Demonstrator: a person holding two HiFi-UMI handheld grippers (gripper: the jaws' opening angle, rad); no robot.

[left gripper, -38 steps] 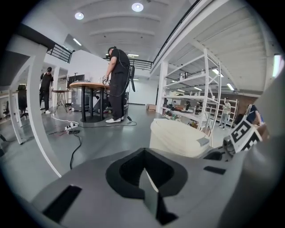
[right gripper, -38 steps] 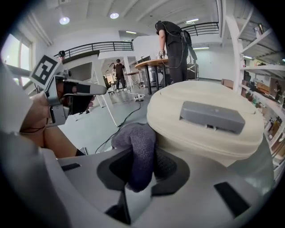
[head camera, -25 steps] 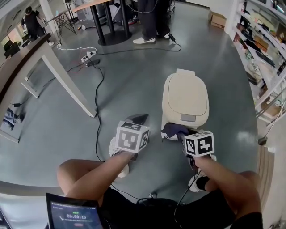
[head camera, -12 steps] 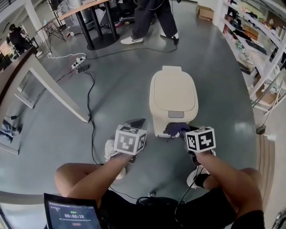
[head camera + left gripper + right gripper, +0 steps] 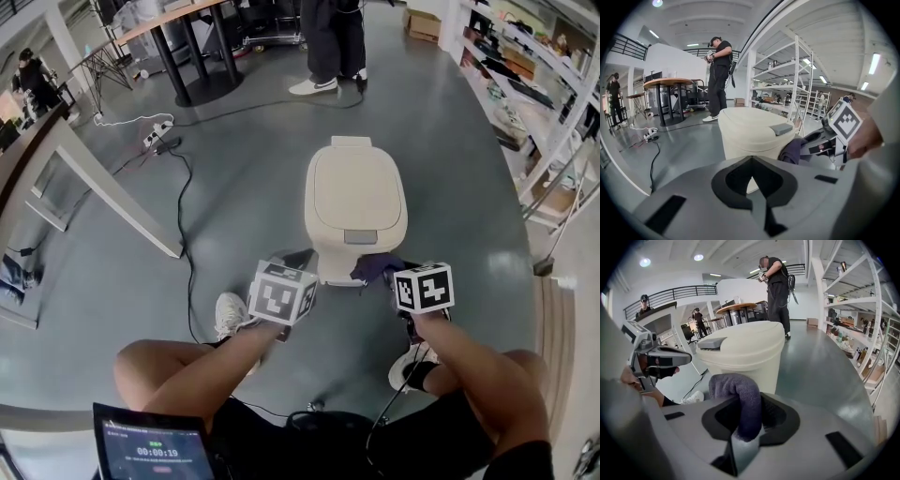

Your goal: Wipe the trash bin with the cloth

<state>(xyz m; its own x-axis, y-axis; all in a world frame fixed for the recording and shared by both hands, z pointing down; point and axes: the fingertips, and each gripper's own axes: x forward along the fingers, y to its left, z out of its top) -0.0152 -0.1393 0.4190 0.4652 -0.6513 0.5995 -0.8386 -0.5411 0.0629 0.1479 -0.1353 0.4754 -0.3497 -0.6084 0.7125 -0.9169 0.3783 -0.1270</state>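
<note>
A cream trash bin (image 5: 354, 206) with a closed lid and a grey front latch stands on the grey floor ahead of me; it also fills the middle of the left gripper view (image 5: 752, 133) and the right gripper view (image 5: 745, 352). My right gripper (image 5: 389, 274) is shut on a dark purple cloth (image 5: 740, 399), which hangs by the bin's lower front (image 5: 375, 269). My left gripper (image 5: 298, 261) is shut with nothing in it, close to the bin's front left side.
A black cable (image 5: 192, 244) runs across the floor at left, beside a slanted table leg (image 5: 112, 192). A person stands behind the bin (image 5: 333, 47). Metal shelving (image 5: 553, 112) lines the right. My white shoes (image 5: 228, 314) are below the grippers.
The bin has come nearer in view and both grippers have closed in on its front. The cloth stays held in the right gripper.
</note>
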